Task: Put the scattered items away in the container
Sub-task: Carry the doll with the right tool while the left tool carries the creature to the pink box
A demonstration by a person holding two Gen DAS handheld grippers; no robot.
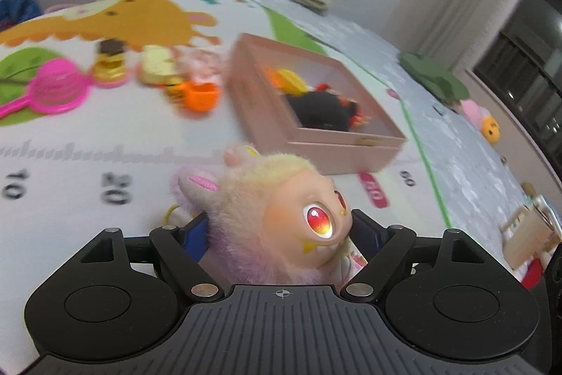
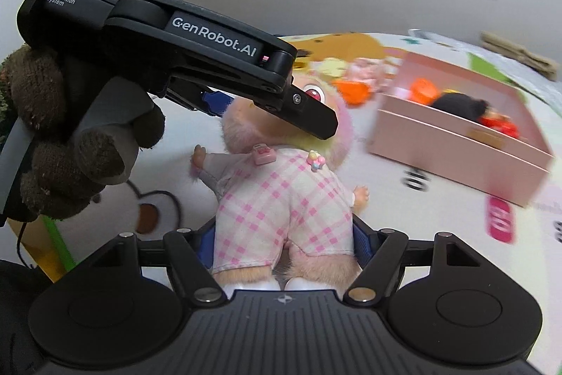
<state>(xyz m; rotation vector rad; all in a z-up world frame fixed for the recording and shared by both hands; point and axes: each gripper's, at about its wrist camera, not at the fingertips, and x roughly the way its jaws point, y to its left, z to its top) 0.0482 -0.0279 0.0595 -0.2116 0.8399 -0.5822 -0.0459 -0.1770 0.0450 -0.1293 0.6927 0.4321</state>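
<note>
Both grippers hold one soft plush doll [image 2: 281, 199].
Light, squashy: left gripper [image 1: 281, 234] jaws clamp its head, right gripper [image 2: 284, 241] jaws its waist; pink box [image 2: 456, 150] at 2 o'clock.

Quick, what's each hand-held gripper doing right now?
Left hand-held gripper: shut on the plush doll's head.
Right hand-held gripper: shut on the same doll's lower body.

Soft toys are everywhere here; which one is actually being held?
The fluffy red-eyed doll in the pink checked dress: both the left gripper and right gripper clamp it. The black plush lies in the pink box.
</note>
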